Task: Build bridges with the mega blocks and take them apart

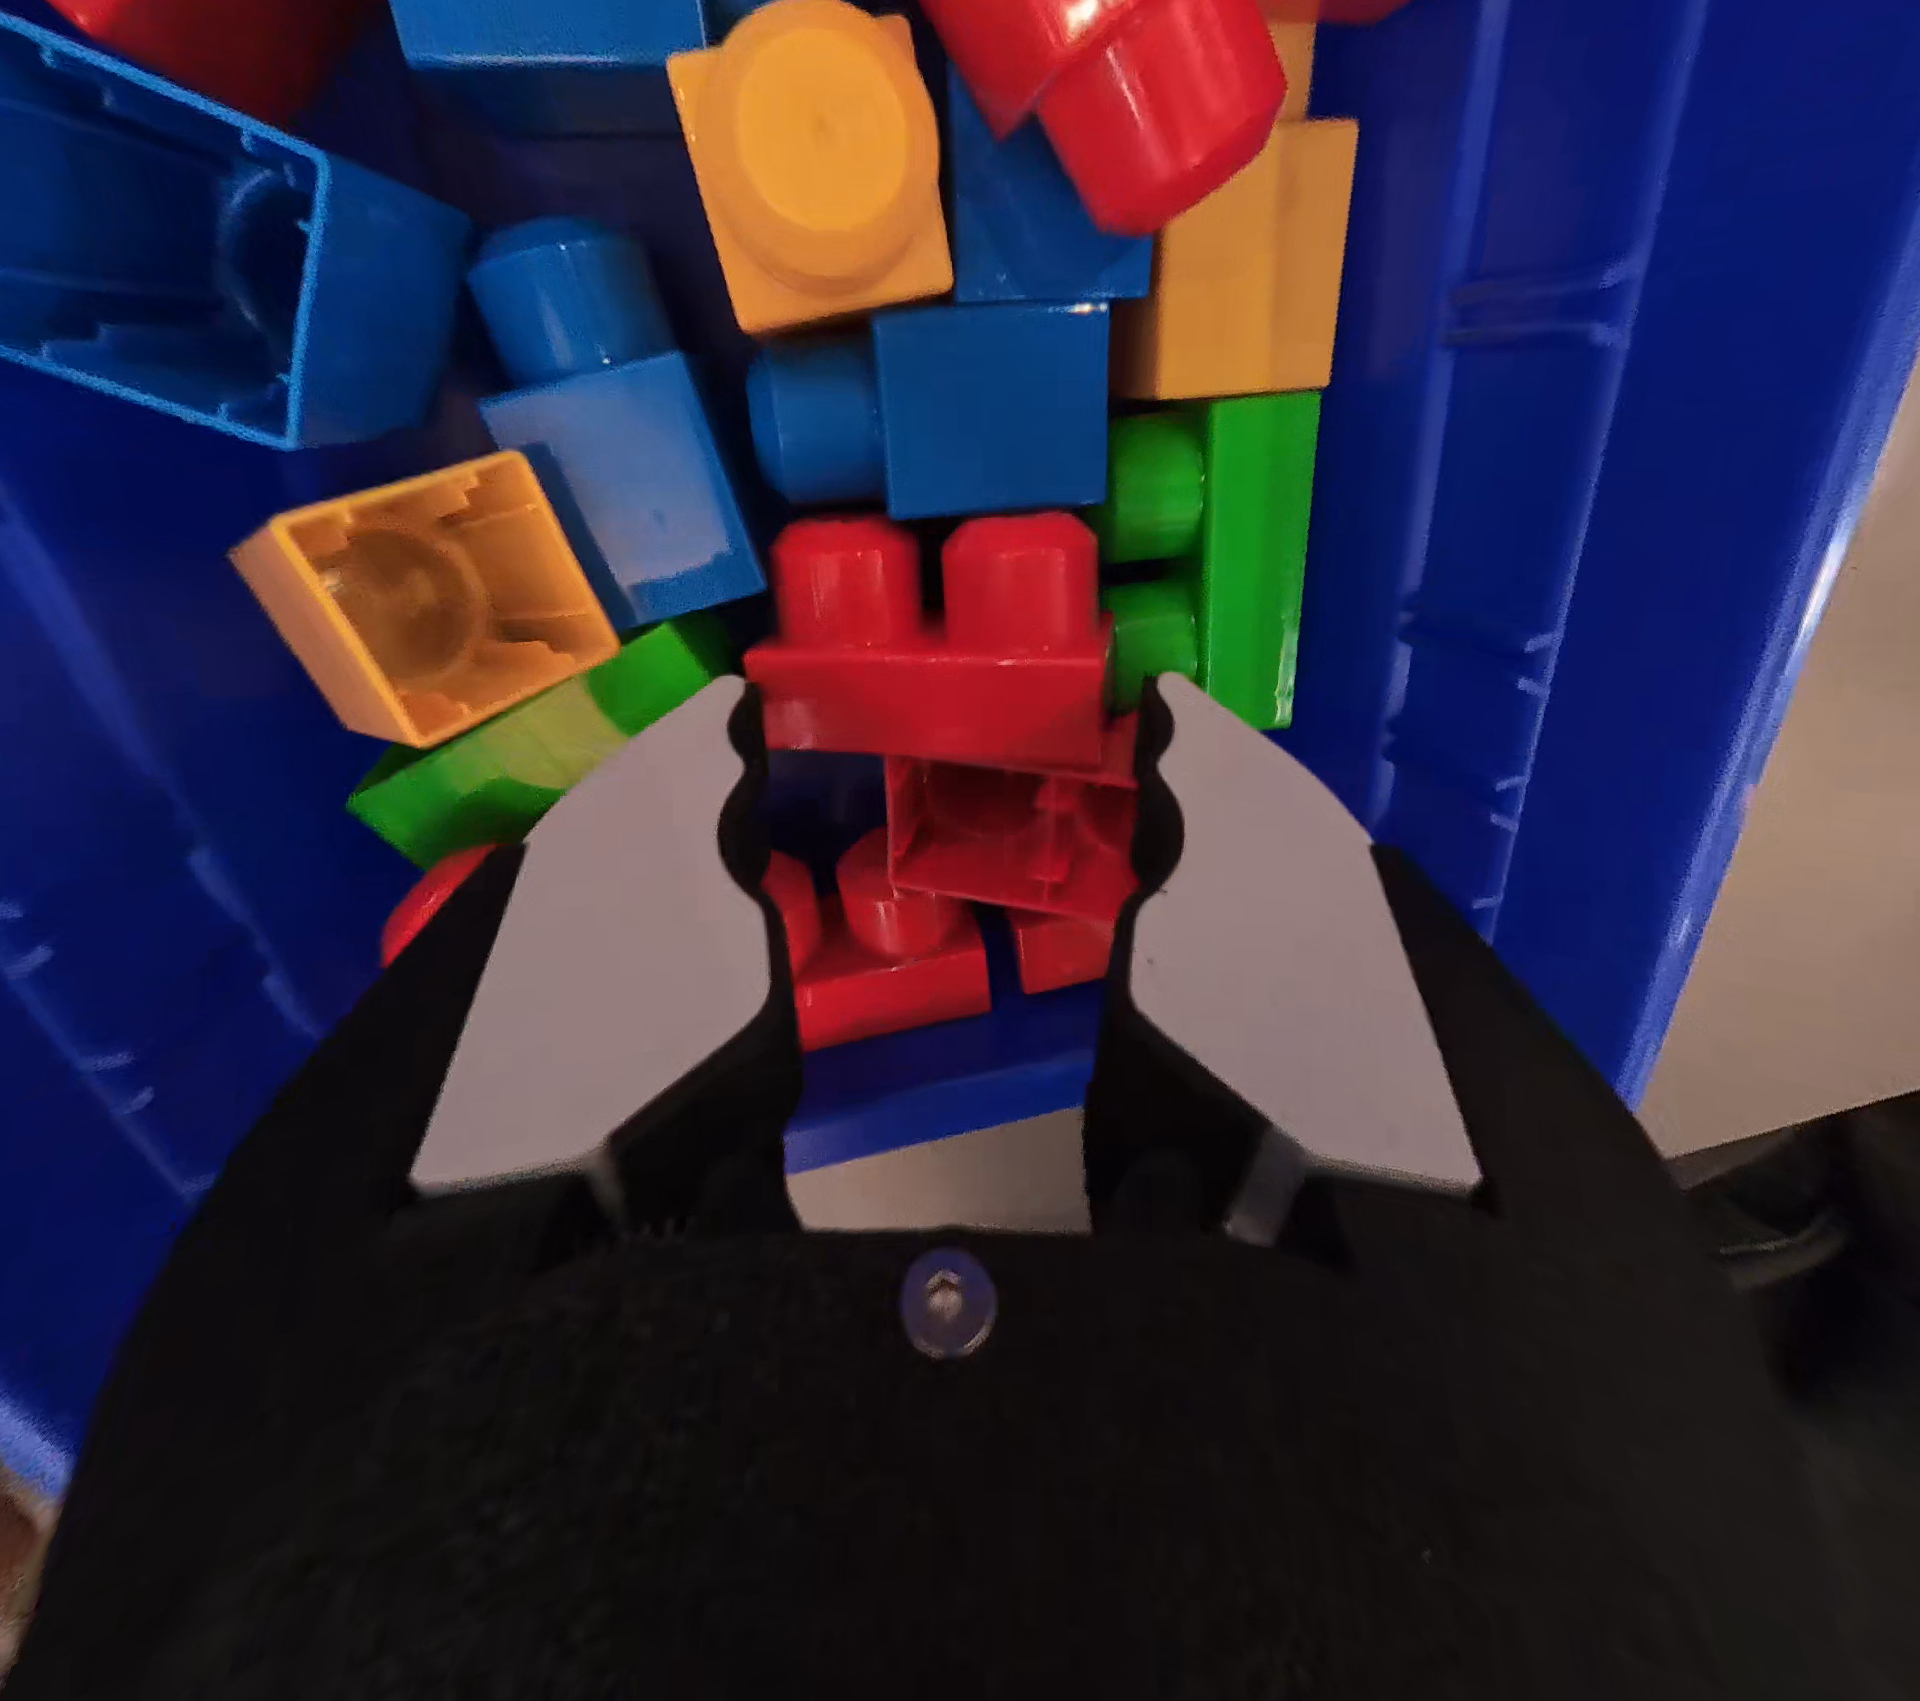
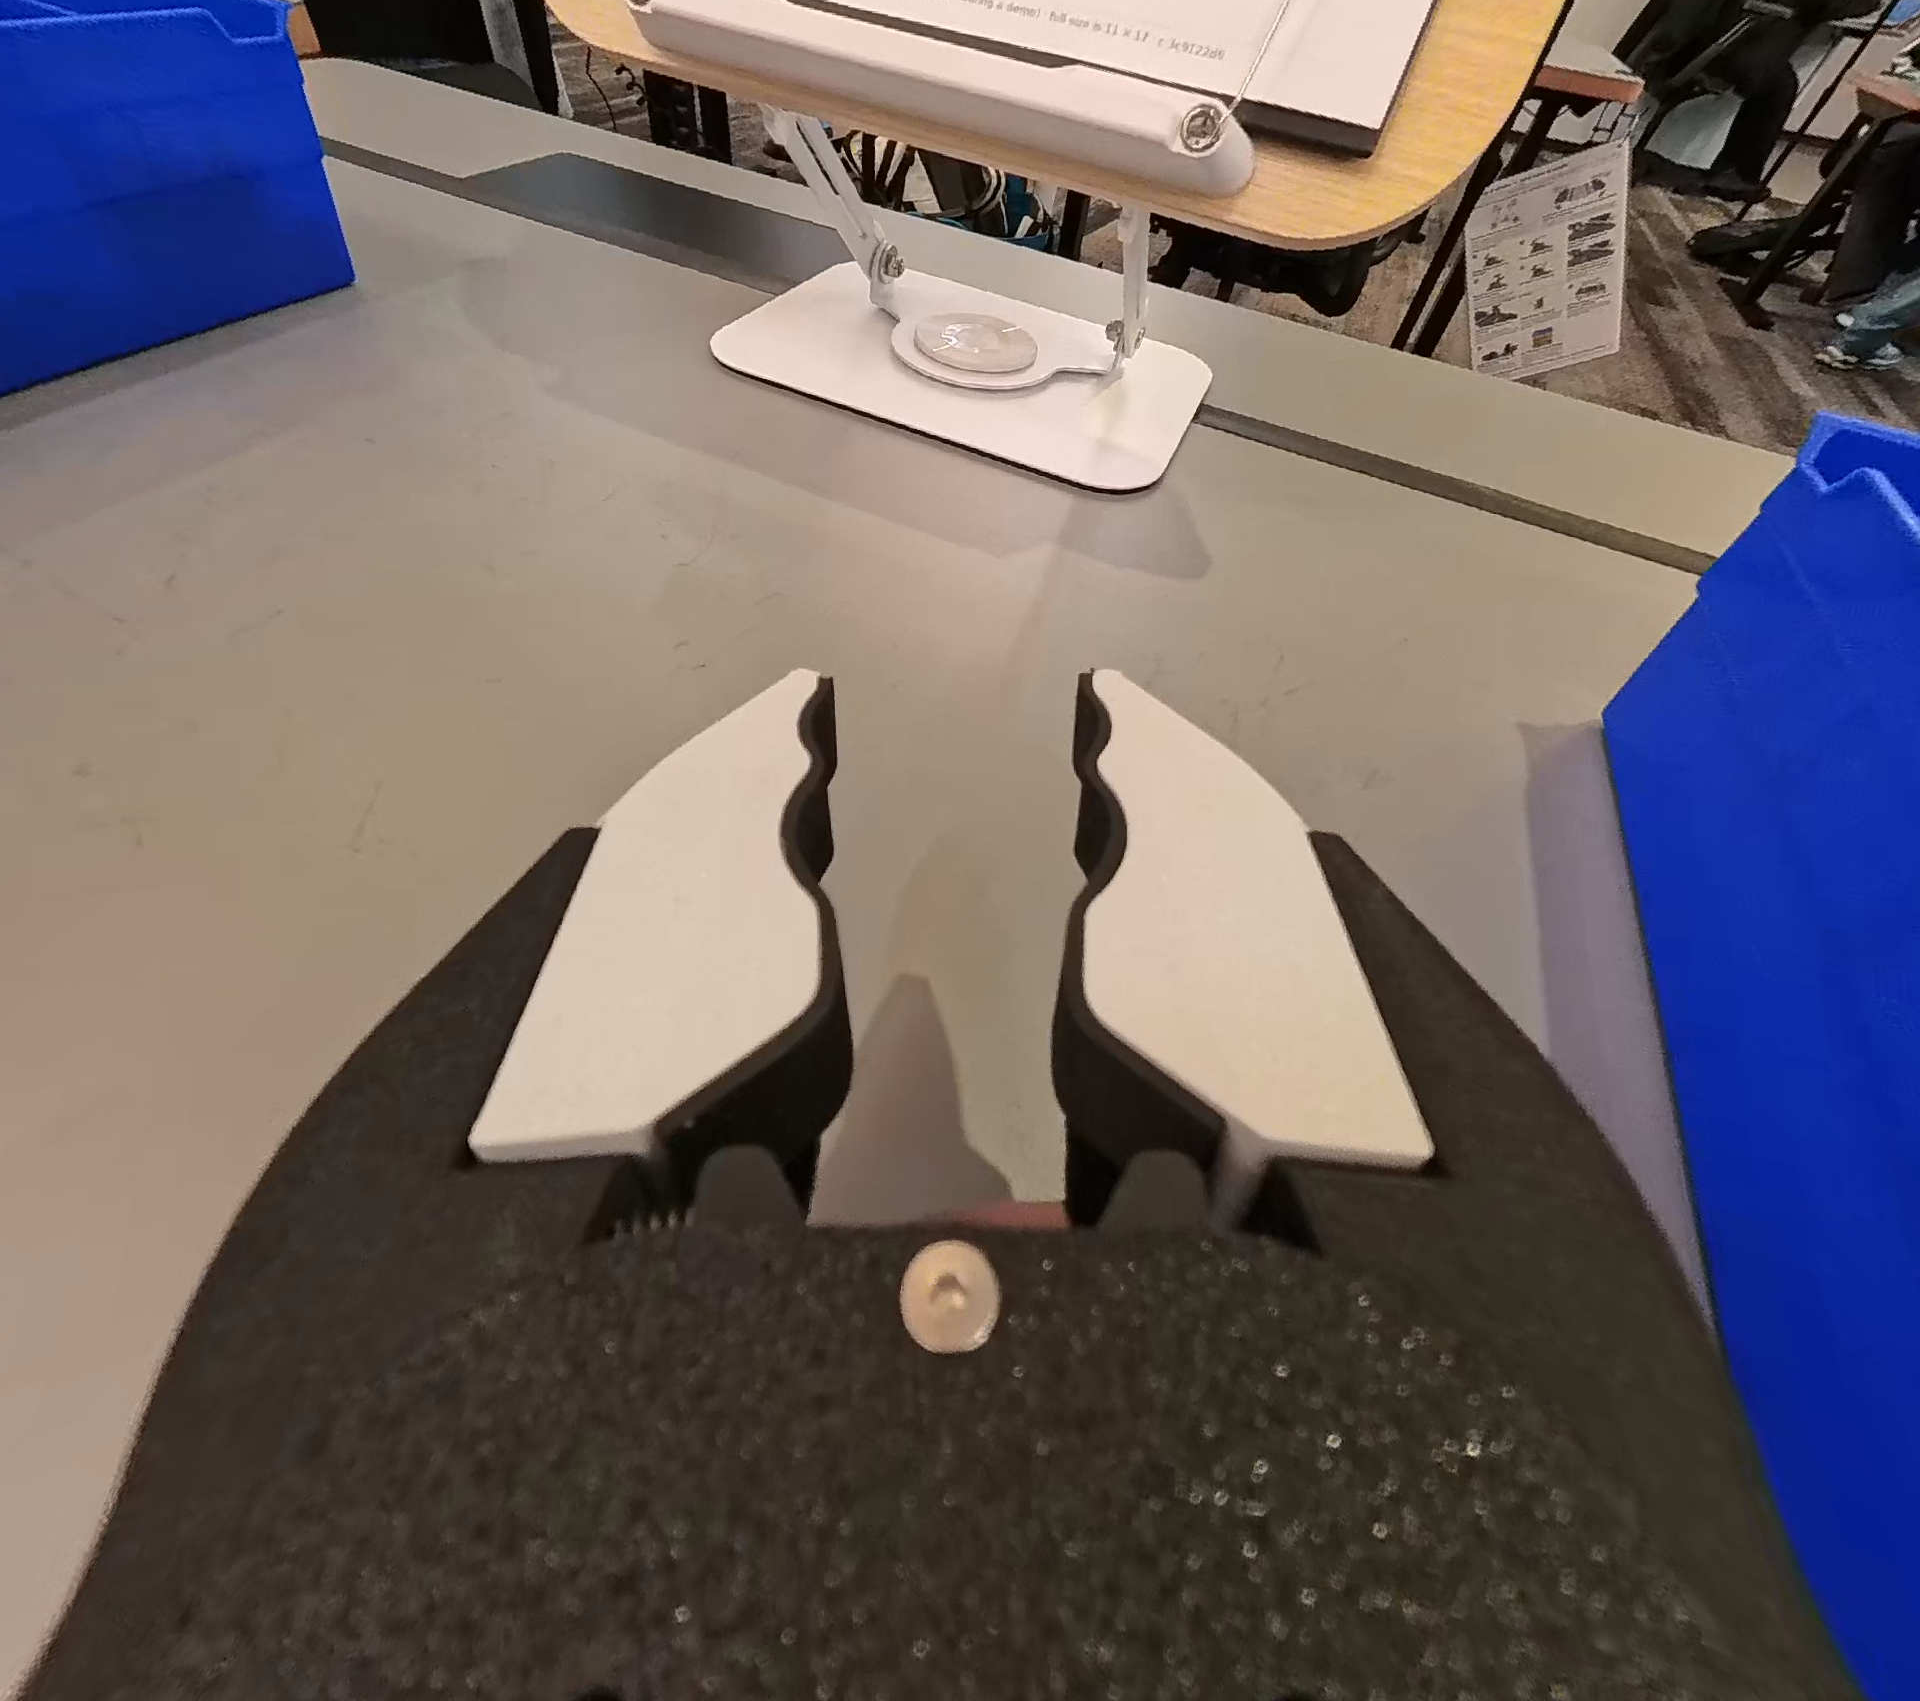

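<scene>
Left gripper (image 1: 945, 695) spread astride red two-stud block (image 1: 935, 664) amid crowded blue bin (image 1: 1558, 404); right gripper (image 2: 954, 695) spread, empty, over grey table (image 2: 416, 560); two blue bins flanking.

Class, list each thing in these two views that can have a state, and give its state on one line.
left gripper: open, fingertips either side of the red two-stud block
red two-stud block: loose in the bin, studs pointing away
blue bin: full of loose blocks
right gripper: open, empty, over the grey table
document stand: upright, holding a sheet
</scene>
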A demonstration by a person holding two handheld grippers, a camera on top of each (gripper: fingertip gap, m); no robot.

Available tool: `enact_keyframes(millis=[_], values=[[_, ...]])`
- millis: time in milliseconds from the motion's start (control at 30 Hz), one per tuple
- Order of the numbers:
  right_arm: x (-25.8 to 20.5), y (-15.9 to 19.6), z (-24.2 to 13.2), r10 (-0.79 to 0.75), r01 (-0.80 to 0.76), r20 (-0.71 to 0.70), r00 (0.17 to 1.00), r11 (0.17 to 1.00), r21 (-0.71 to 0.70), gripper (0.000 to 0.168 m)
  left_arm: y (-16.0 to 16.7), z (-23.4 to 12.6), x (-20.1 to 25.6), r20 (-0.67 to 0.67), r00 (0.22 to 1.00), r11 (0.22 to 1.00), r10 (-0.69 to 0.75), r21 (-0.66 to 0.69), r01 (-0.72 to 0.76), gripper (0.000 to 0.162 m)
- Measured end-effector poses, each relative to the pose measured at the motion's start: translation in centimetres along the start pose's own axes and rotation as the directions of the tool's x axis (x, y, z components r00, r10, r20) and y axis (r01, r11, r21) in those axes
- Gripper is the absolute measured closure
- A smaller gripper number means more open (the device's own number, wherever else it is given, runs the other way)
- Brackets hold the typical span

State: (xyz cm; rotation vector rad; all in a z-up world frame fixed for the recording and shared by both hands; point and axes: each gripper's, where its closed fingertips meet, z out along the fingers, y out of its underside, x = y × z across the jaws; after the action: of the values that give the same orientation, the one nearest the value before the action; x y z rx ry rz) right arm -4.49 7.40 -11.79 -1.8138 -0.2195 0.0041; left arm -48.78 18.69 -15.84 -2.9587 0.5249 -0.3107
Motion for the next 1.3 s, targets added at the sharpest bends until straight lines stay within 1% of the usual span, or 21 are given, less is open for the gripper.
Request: enact_keyframes(millis=[33, 100, 167, 200, 233, 267, 400, 500, 633, 700, 733, 800, 833, 900, 933, 1000, 1067, 1133, 1200, 1300], values=[[0.0, 0.0, 0.0, -0.001, 0.001, 0.000, 1.000, 1.000, 0.000, 0.124, -0.1, 0.2, -0.1, 0.001, 1.000, 1.000, -0.008, 0.001, 0.008, 0.091], [0.0, 0.0, 0.0, -0.002, 0.002, 0.000, 1.000, 1.000, -0.002, 0.124, -0.1, 0.8, -0.4, -0.001, 1.000, 1.000, -0.012, -0.012, 0.012, 0.092], [0.0, 0.0, 0.0, -0.004, 0.004, 0.000, 1.000, 1.000, -0.003, 0.124, 0.1, 1.8, 0.1, -0.056, 0.998, 0.999, -0.023, -0.034, 0.021, 0.091], [0.0, 0.0, 0.0, -0.004, 0.004, 0.000, 1.000, 1.000, -0.002, 0.124, -0.2, 2.0, 0.3, -0.089, 0.995, 0.999, -0.053, -0.018, 0.051, 0.092], [0.0, 0.0, 0.0, -0.004, 0.004, -0.001, 1.000, 1.000, -0.002, 0.124, -0.3, 2.1, 0.1, -0.100, 0.992, 0.997, -0.074, -0.006, 0.074, 0.100], [0.0, 0.0, 0.0, -0.004, 0.004, 0.000, 1.000, 1.000, -0.002, 0.124, -0.4, 2.1, -0.3, -0.096, 0.992, 0.997, -0.082, 0.002, 0.082, 0.117], [-0.1, 0.0, 0.0, -0.007, 0.007, 0.002, 1.000, 1.000, -0.003, 0.125, -0.1, 1.5, -0.7, -0.107, 0.992, 0.997, -0.067, 0.020, 0.069, 0.117], [-0.1, 0.0, 0.0, -0.009, 0.009, 0.003, 1.000, 1.000, -0.005, 0.125, -0.5, -0.8, -1.0, -0.112, 0.992, 0.993, -0.063, 0.090, 0.073, 0.118], [-0.1, 0.1, 0.1, -0.014, 0.014, 0.000, 1.000, 1.000, -0.009, 0.125, -1.6, -6.3, 0.8, -0.085, 0.996, 0.978, 0.027, 0.207, -0.009, 0.118], [-0.1, 0.1, 0.1, -0.017, 0.017, -0.004, 1.000, 1.000, -0.009, 0.125, -2.7, -9.0, 3.4, -0.073, 0.992, 0.960, 0.101, 0.270, -0.077, 0.118], [-0.1, 0.1, 0.1, -0.018, 0.017, -0.007, 1.000, 1.000, -0.009, 0.125, -3.2, -9.8, 5.5, -0.079, 0.985, 0.948, 0.154, 0.293, -0.124, 0.118], [-0.1, 0.1, 0.1, -0.018, 0.018, -0.011, 1.000, 1.000, -0.008, 0.125, -4.0, -10.2, 10.8, -0.104, 0.953, 0.917, 0.284, 0.320, -0.238, 0.118], [0.0, 0.0, 0.0, -0.017, 0.017, -0.013, 1.000, 1.000, -0.005, 0.126, -4.4, -9.7, 13.7, -0.121, 0.929, 0.896, 0.350, 0.331, -0.295, 0.118], [0.0, -0.1, -0.1, -0.013, 0.013, -0.015, 1.000, 1.000, 0.007, 0.126, -5.1, -7.6, 19.7, -0.168, 0.872, 0.859, 0.460, 0.334, -0.388, 0.118], [0.0, -0.2, -0.2, -0.011, 0.011, -0.015, 1.000, 1.000, 0.014, 0.126, -5.4, -5.9, 22.4, -0.189, 0.847, 0.846, 0.497, 0.325, -0.423, 0.118], [0.1, -0.2, -0.2, -0.008, 0.008, -0.013, 1.000, 1.000, 0.020, 0.126, -5.9, -1.5, 26.4, -0.212, 0.821, 0.842, 0.530, 0.250, -0.478, 0.118], [0.0, -0.2, -0.3, -0.005, 0.006, -0.009, 1.000, 1.000, 0.021, 0.126, -6.5, 3.0, 29.0, -0.202, 0.813, 0.838, 0.545, 0.159, -0.522, 0.118], [0.0, -0.3, -0.3, -0.005, 0.006, -0.005, 1.000, 1.000, 0.023, 0.126, -7.1, 6.4, 30.7, -0.194, 0.810, 0.833, 0.553, 0.090, -0.547, 0.117], [0.0, -0.3, -0.3, -0.003, 0.003, -0.001, 1.000, 1.000, 0.025, 0.126, -7.9, 8.4, 31.8, -0.155, 0.802, 0.816, 0.577, 0.060, -0.575, 0.117], [-0.1, -0.3, -0.3, -0.002, 0.002, 0.004, 1.000, 1.000, 0.026, 0.126, -8.5, 9.7, 32.6, -0.091, 0.787, 0.791, 0.611, 0.033, -0.611, 0.117]])
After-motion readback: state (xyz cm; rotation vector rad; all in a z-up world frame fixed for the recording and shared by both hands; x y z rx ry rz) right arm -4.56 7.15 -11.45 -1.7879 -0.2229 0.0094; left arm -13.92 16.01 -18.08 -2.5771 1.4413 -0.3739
